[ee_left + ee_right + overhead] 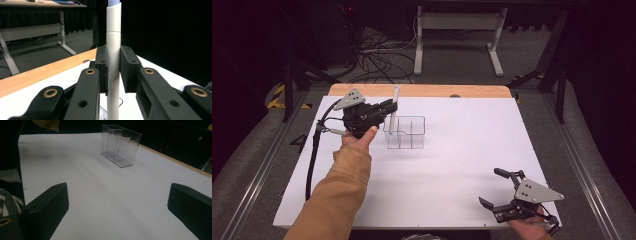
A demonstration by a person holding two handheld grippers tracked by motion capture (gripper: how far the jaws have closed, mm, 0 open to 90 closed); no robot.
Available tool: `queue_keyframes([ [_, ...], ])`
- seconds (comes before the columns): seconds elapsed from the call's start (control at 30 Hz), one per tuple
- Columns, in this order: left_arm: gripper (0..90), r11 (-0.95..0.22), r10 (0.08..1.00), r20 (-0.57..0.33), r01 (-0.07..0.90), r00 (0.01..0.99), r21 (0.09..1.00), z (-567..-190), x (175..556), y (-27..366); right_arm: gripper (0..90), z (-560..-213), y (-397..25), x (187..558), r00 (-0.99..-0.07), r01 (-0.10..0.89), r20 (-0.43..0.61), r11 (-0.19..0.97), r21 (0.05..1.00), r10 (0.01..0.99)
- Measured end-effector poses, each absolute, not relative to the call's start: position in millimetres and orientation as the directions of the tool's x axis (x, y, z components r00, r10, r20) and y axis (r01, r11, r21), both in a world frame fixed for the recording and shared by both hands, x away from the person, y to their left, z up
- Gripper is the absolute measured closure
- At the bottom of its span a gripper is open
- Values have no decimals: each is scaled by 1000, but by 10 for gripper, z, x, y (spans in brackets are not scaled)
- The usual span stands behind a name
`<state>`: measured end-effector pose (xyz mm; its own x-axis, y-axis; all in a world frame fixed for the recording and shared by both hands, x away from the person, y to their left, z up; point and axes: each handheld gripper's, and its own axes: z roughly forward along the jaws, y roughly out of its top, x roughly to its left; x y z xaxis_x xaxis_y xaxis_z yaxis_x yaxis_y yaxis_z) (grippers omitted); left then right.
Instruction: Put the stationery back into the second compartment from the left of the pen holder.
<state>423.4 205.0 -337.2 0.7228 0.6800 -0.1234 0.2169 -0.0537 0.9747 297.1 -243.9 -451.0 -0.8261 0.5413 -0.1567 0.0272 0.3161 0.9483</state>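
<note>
My left gripper is shut on a white pen-like tube, held upright with its lower end at the left compartment of a clear plastic organizer. In the left gripper view the tube stands vertical between the two black pads, which clamp it from both sides. My right gripper rests near the table's front right corner, jaws wide apart with nothing between them. The right gripper view shows the organizer far ahead on the white sheet.
A white sheet covers the table, with a wooden strip along the far edge. A white desk frame and loose cables lie on the floor beyond. A tan sleeve reaches in from the bottom left.
</note>
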Motion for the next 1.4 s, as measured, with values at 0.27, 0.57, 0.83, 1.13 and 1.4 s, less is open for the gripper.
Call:
queue_keyframes([
  [0.27,781,-75,686,-86,188,722,979,-3455,4328,1931,41,-4512,-2438,2971,-830,27,-157,318,948,536],
  [0.57,781,-66,688,-76,167,722,984,-3562,4476,1884,41,-4514,-2437,2972,-831,26,-156,318,948,534],
  [0.83,781,-74,680,-91,192,727,979,-3670,4601,1856,41,-4517,-2441,2976,-832,26,-156,318,948,533],
  [1.13,780,-68,682,-85,178,727,982,-3725,4658,1817,41,-4518,-2440,2978,-833,25,-157,320,947,531],
  [1.4,779,-79,665,-95,196,741,977,-3759,4676,1823,41,-4518,-2442,2976,-833,23,-158,319,947,530],
])
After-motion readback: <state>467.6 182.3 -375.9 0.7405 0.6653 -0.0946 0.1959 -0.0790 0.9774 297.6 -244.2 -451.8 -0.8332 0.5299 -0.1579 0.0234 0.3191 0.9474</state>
